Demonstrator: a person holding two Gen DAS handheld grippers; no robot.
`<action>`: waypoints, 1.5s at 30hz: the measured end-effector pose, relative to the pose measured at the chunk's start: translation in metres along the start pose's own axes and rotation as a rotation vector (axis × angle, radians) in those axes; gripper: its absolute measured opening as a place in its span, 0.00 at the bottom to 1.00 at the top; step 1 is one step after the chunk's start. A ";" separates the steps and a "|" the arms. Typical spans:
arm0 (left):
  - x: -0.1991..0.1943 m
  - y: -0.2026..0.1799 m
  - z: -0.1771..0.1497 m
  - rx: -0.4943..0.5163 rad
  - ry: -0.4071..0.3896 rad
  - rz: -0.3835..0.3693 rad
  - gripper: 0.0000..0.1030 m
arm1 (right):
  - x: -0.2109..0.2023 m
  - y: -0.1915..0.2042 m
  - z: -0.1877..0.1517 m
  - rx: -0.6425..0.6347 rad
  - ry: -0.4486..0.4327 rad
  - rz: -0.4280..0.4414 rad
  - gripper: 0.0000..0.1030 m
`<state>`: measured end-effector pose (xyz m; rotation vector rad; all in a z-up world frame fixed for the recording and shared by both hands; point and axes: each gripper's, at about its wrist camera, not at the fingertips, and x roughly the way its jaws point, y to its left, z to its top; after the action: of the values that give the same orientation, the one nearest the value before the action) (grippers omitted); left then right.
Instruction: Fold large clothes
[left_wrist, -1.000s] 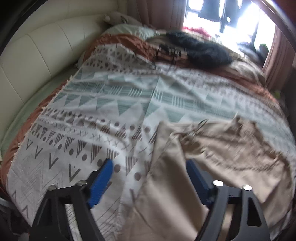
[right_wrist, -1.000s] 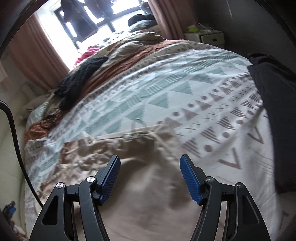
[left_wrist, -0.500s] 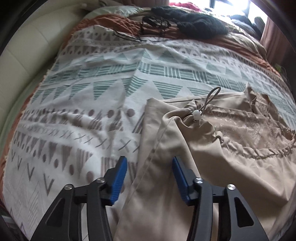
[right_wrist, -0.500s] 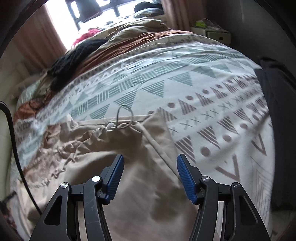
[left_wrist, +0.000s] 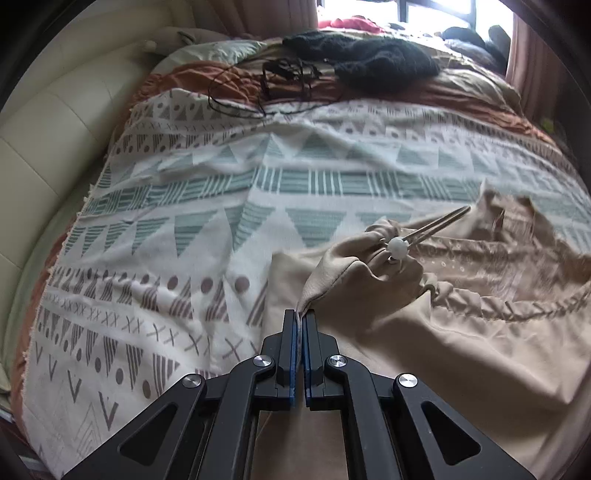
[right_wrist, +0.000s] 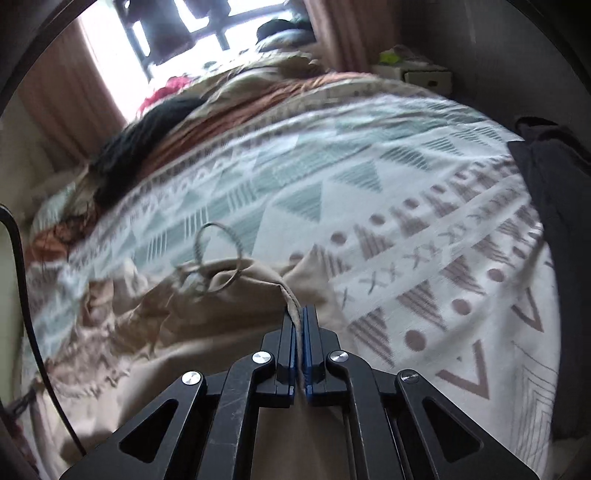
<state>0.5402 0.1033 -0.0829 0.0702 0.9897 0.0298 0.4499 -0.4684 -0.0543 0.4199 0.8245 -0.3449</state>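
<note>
A beige garment (left_wrist: 461, 332) with a gathered drawstring hem lies on the patterned bedspread (left_wrist: 221, 206). In the left wrist view my left gripper (left_wrist: 300, 317) is shut on the garment's left edge, and a fold rises from the pads toward a white cord stopper (left_wrist: 398, 248). In the right wrist view my right gripper (right_wrist: 300, 314) is shut on the beige garment (right_wrist: 184, 343) at its right edge. A grey cord loop (right_wrist: 218, 258) lies just beyond the pinched seam.
A black knitted garment (left_wrist: 373, 62) and dark cables (left_wrist: 280, 81) lie at the head of the bed. A cream padded wall (left_wrist: 48, 140) runs along the left. A dark cloth (right_wrist: 554, 206) lies at the bed's right edge, with a nightstand (right_wrist: 424, 74) beyond.
Both grippers moved down onto the garment and went from wide open to shut on its edges. The pinched fabric now stands up in a fold at each pair of pads.
</note>
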 end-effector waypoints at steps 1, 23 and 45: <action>0.000 -0.001 0.004 0.006 -0.002 0.002 0.02 | -0.001 0.000 0.000 0.007 -0.010 -0.005 0.03; 0.060 -0.013 0.008 -0.036 0.170 0.100 0.14 | 0.033 -0.014 0.003 0.089 0.073 -0.108 0.40; -0.046 -0.014 -0.075 -0.497 0.005 -0.091 0.72 | -0.024 0.105 -0.037 -0.035 0.030 0.180 0.41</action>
<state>0.4523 0.0898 -0.0869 -0.4305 0.9653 0.1910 0.4591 -0.3570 -0.0348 0.4635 0.8144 -0.1577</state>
